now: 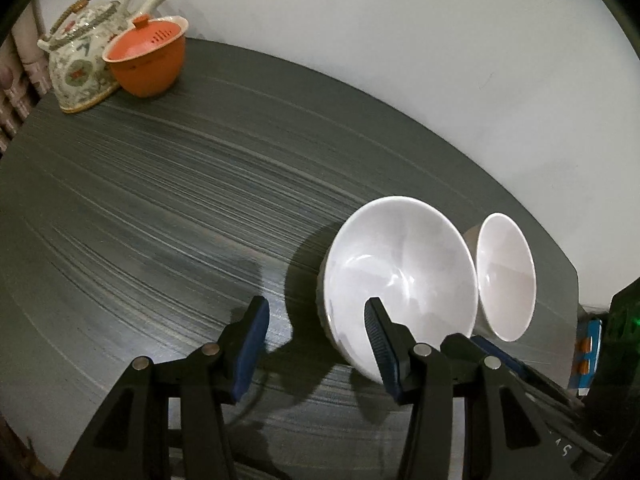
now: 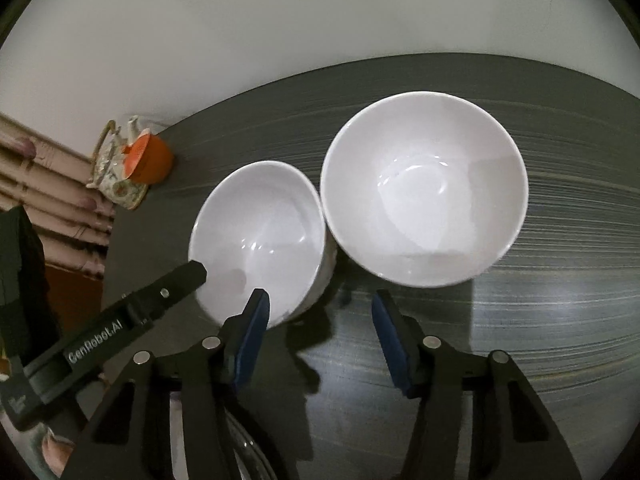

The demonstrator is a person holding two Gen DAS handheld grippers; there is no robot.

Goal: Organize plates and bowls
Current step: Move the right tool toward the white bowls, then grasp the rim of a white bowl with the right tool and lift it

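Two white bowls sit side by side on the dark grey streaked counter (image 2: 560,300), their rims touching or nearly so. Far to the left, at the counter's corner, a patterned teapot (image 1: 80,64) with a wrapped handle stands against an orange lidded cup (image 1: 148,60), well apart from the bowls. In the right wrist view the smaller bowl (image 2: 260,236) lies on the left and the larger bowl (image 2: 424,196) on the right, both upright and empty. The left gripper (image 1: 316,332) reaches over the near rim of the smaller bowl: its jaws stand wide open, one blue pad outside the bowl over bare counter, the other over the bowl's inside, and they hold nothing. From the right wrist view, one black finger of that gripper shows over the bowl's left rim. The right gripper (image 2: 320,328) hovers just in front of the gap between the two bowls, its jaws spread wide and empty.
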